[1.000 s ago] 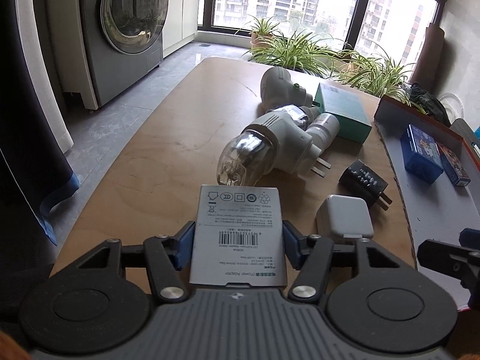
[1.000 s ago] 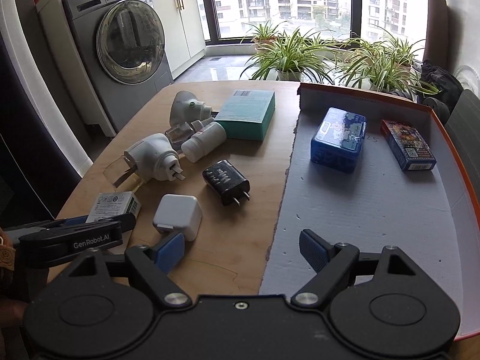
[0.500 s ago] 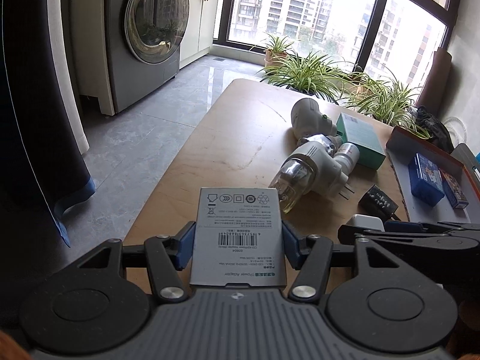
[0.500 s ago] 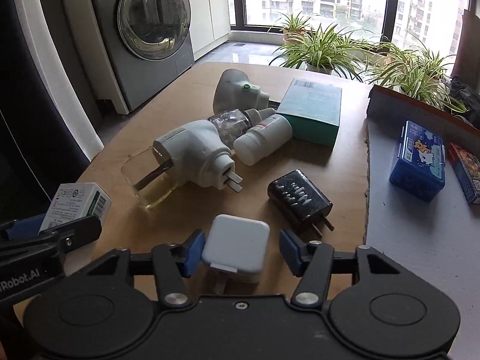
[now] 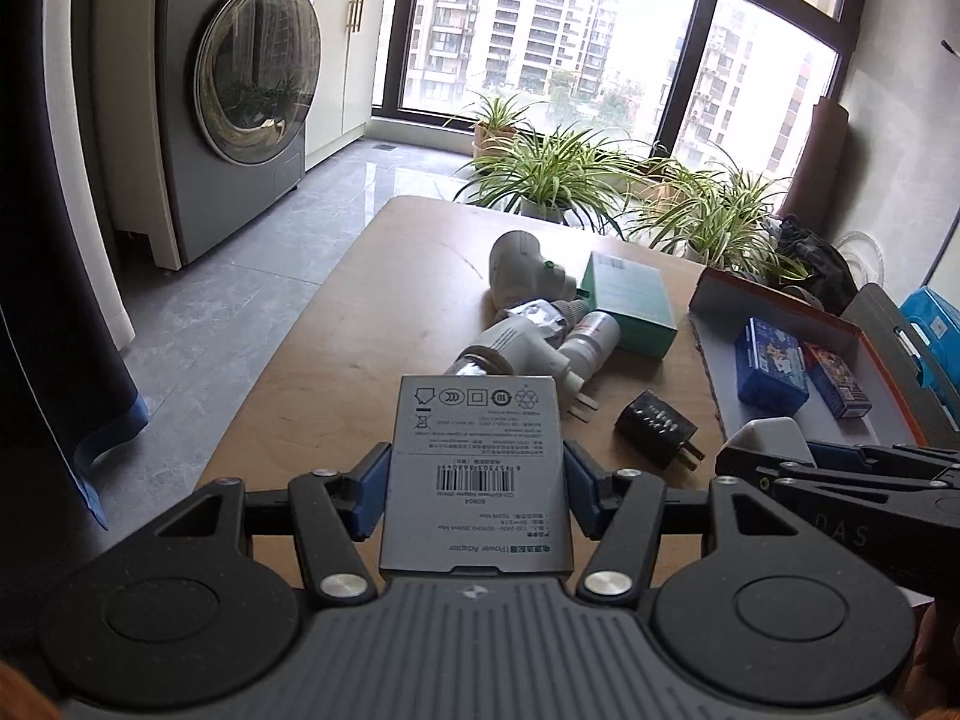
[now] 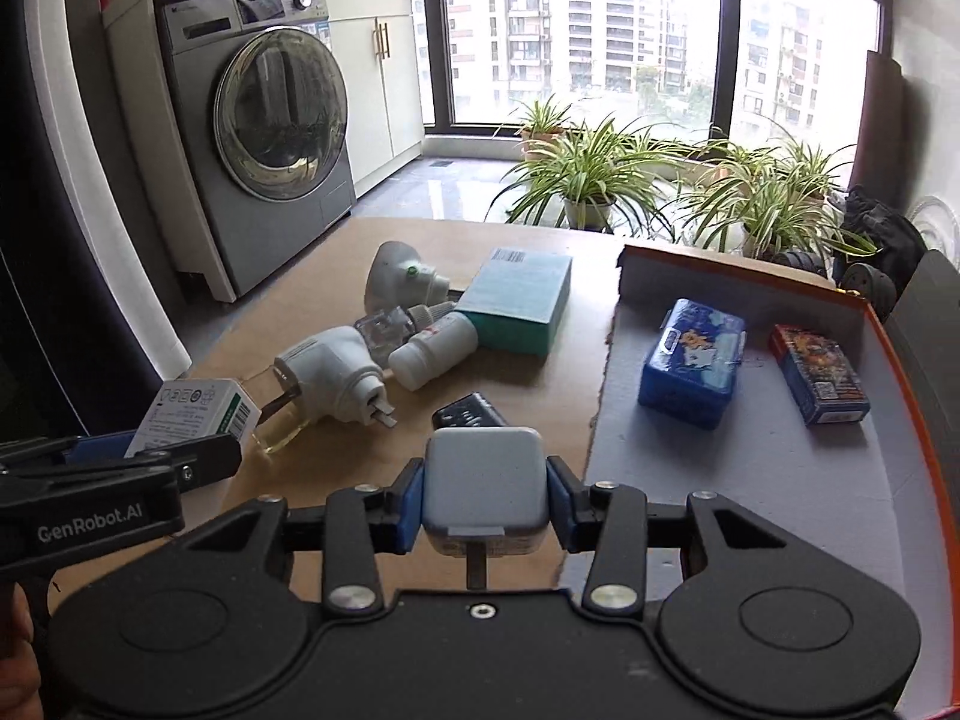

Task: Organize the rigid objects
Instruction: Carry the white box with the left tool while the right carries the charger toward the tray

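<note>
Now the white charger (image 6: 485, 483) is off the table (image 6: 540, 372), pinched in my R gripper (image 6: 485, 507); a sec ago it lay there, pads wide. L gripper (image 5: 477, 489) still clamps the adapter box (image 5: 477, 474). Both ready for the tray (image 6: 780, 480) at 2 o'clock.

A grey front-loading washing machine (image 6: 273, 138) stands at the left under a white counter, with cream cabinets (image 6: 375, 90) beside it toward the window. Tall dark-framed windows (image 6: 576, 30) fill the far wall, letting in pale daylight and showing high-rise apartment blocks outside, and potted spider plants (image 6: 585, 171) line the polished grey tile floor (image 5: 288, 276) beneath them. The light wooden tabletop (image 5: 390, 276) runs toward the plants, a dark curtain (image 5: 42, 240) hangs at the far left, and the right wall is plain grey (image 5: 888, 120).
</note>
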Available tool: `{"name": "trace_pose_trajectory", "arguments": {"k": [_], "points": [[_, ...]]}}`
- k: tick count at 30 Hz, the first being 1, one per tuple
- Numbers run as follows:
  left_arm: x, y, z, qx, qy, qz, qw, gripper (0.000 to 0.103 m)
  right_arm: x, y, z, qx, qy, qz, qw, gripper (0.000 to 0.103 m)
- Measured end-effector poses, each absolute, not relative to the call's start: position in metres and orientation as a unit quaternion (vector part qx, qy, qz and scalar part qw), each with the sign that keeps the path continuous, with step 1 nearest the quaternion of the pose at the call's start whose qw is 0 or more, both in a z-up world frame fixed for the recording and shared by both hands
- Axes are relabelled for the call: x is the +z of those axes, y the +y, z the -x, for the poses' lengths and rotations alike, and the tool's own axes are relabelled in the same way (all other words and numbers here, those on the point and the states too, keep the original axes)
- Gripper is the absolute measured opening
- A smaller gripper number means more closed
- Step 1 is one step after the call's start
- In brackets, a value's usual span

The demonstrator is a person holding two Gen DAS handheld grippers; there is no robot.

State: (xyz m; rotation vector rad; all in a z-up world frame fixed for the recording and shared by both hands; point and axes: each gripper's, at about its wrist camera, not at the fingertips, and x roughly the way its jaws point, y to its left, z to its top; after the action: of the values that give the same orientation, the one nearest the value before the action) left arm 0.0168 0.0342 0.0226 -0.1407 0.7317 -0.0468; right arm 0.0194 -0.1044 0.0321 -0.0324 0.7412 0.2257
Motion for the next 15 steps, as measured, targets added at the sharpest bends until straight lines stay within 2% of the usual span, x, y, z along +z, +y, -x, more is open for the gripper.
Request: {"name": "trace_pose_trajectory", "arguments": {"k": [15], "points": [[0.047, -0.092, -0.044, -0.146, 0.335, 0.028, 0.93, 0.06, 0.065, -0.244, 0.006, -0.015, 0.315, -0.047, 0.948, 0.051]]}}
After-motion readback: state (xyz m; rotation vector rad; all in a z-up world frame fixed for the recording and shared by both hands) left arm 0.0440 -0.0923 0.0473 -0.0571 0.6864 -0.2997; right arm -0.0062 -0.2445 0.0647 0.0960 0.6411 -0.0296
